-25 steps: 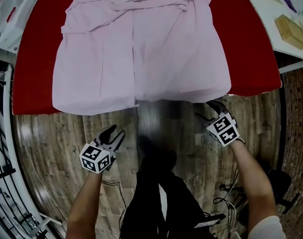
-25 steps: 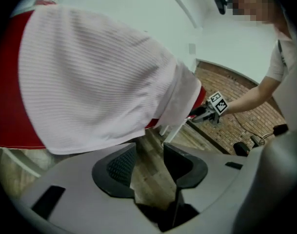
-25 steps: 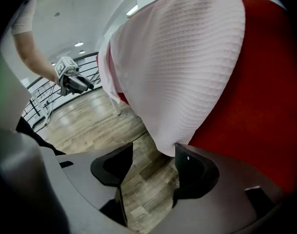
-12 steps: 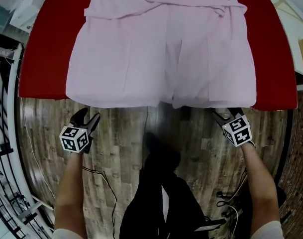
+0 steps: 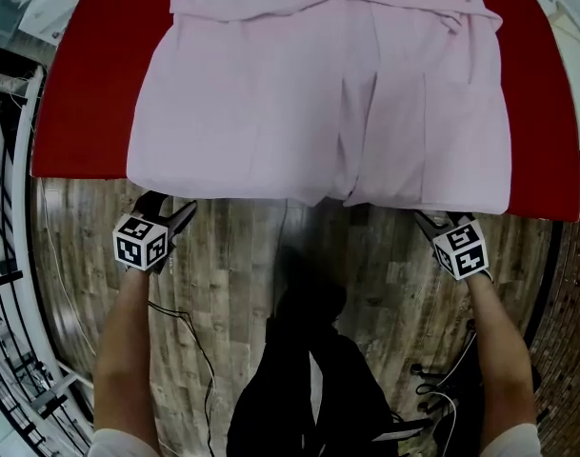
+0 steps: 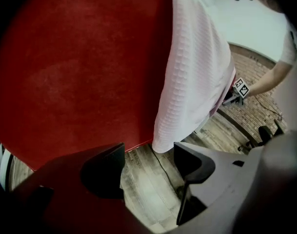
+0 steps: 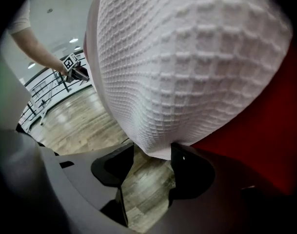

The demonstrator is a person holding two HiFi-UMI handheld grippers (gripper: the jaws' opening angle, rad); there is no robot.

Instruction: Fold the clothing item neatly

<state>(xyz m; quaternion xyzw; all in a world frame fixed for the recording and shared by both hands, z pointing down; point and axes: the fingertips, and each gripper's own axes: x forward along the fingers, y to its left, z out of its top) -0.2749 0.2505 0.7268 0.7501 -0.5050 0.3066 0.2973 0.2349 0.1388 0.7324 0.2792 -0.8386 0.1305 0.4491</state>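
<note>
My left gripper [image 5: 172, 209] just opened wide, my right gripper [image 5: 430, 220] is open too, both hold nothing, so a sloppy grab could drag the robe [image 5: 299, 93] off the table [image 5: 80, 112].

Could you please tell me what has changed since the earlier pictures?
The left gripper swung outward to the left hem corner of the pink garment, its jaws just opening, nothing between them. The right gripper stays at the right corner, jaws apart; the garment still hangs over the red table.

The pink garment [image 5: 318, 84] (far end) runs off the head view's top.
</note>
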